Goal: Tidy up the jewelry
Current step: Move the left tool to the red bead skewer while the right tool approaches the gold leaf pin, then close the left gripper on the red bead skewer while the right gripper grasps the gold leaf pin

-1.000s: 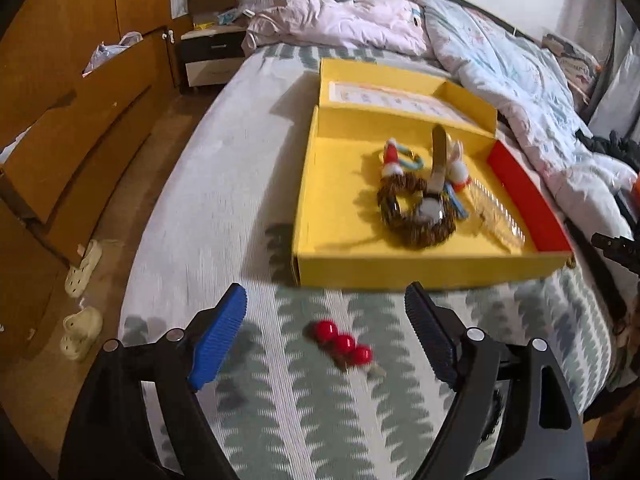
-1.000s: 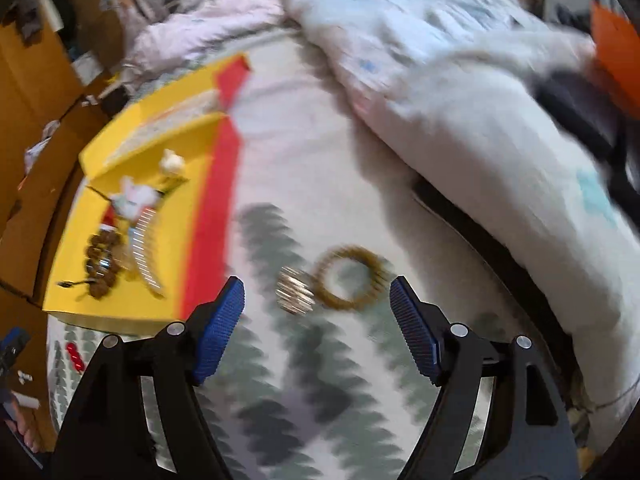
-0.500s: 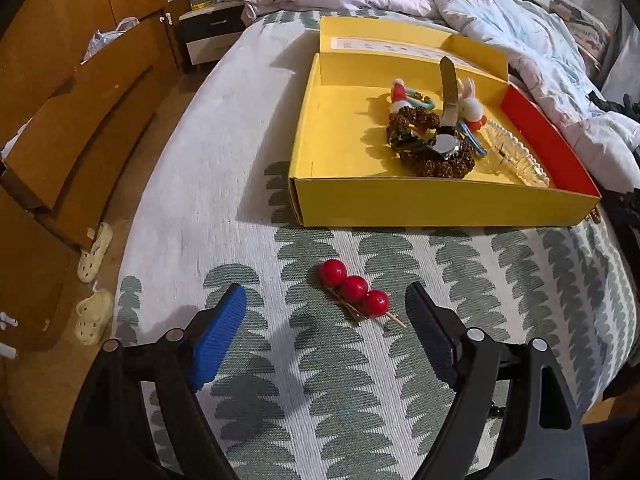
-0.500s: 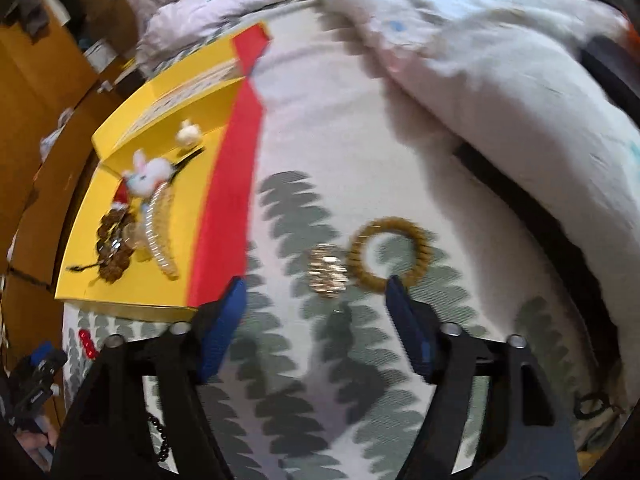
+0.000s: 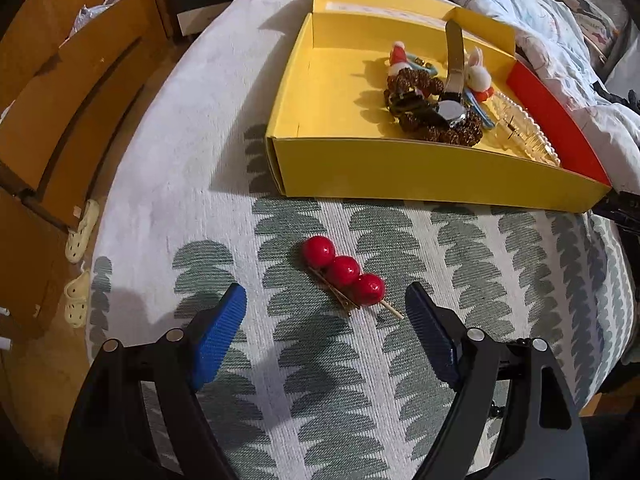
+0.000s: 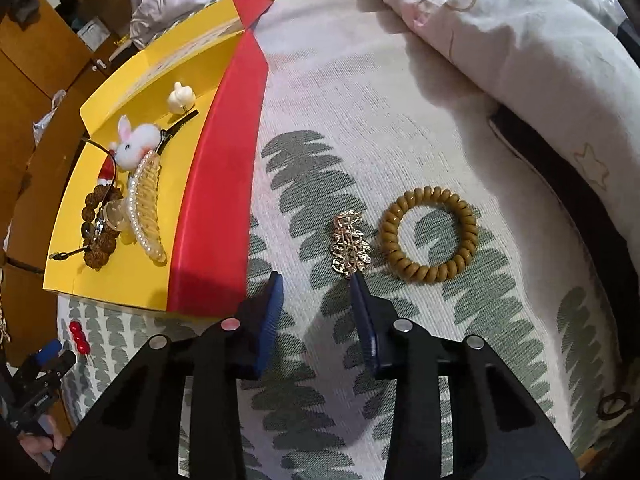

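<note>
Lying diagonally, the red-ball hairpin (image 5: 344,276) is pointing its stick tip toward the spread-wide left gripper (image 5: 326,312). Only the right view is showing the gold filigree clip (image 6: 349,248) and coil hair tie (image 6: 428,234) ahead of the half-closed, empty right gripper (image 6: 316,284).

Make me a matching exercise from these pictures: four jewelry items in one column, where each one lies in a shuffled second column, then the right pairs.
Items
1. three-ball red hair pin
2. gold filigree metal clip
3. mustard spiral coil hair tie
4. white plush rabbit hair clip

Places
A. inside the yellow cardboard box
B. on the bedspread between the left gripper jaws
C. on the bedspread, farthest right in the right wrist view
D. on the bedspread just ahead of the right gripper, between box and hair tie

Pairs: 1-B, 2-D, 3-C, 4-A
</note>
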A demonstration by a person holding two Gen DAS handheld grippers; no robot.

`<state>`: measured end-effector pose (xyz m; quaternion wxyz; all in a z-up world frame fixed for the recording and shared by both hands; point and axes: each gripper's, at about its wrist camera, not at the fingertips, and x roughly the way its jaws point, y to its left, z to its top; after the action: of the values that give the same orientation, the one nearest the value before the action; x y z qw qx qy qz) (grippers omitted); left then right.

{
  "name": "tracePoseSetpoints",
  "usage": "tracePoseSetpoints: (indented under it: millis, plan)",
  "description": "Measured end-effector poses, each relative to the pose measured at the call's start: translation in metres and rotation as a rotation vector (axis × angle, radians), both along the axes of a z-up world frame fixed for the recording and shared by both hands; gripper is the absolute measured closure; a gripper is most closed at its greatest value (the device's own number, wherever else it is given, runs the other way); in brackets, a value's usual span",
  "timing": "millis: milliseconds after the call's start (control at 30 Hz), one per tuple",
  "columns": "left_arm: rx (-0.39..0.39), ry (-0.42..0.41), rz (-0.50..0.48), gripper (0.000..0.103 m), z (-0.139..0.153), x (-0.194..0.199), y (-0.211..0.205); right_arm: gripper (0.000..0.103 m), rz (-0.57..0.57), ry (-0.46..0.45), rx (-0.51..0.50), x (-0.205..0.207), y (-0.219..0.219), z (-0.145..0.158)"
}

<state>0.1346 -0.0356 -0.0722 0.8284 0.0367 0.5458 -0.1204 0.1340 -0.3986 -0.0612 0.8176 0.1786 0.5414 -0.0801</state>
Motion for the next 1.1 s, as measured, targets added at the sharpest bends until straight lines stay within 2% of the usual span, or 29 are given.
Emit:
tracePoseSetpoints:
  millis: [100, 300, 433, 500, 600, 767, 867, 1000, 1100]
  plan:
    - [0.006, 0.008, 0.001, 0.023, -0.003, 0.001, -0.002, 0.069, 0.019, -0.041, -0.002, 0.002, -0.001, 0.007]
    - [0.008, 0.014, -0.007, 0.023, -0.005, 0.001, -0.006, 0.069, 0.026, -0.042, -0.042, 0.018, -0.002, 0.004]
    - [0.011, 0.031, -0.013, 0.023, -0.008, 0.003, -0.009, 0.068, 0.057, -0.029, -0.091, 0.023, -0.002, 0.007]
    - [0.012, 0.036, -0.015, 0.023, -0.009, 0.004, -0.010, 0.066, 0.040, -0.003, -0.148, 0.025, -0.005, 0.005]
    - [0.012, 0.044, -0.020, 0.023, -0.011, 0.005, -0.012, 0.065, 0.045, -0.005, -0.070, 0.026, -0.011, -0.004]
    - [0.010, 0.056, -0.026, 0.023, -0.015, 0.004, -0.015, 0.065, 0.069, 0.016, -0.129, 0.032, -0.005, -0.009]
    - [0.016, 0.061, -0.025, 0.023, -0.017, 0.004, -0.015, 0.065, 0.069, 0.028, -0.125, 0.033, -0.006, -0.011]
    - [0.006, 0.071, -0.011, 0.023, -0.020, 0.009, -0.012, 0.058, 0.077, 0.043, -0.151, 0.029, -0.006, -0.013]
    - [-0.001, 0.078, -0.001, 0.022, -0.022, 0.014, -0.012, 0.057, 0.079, 0.039, -0.153, 0.028, -0.006, -0.016]
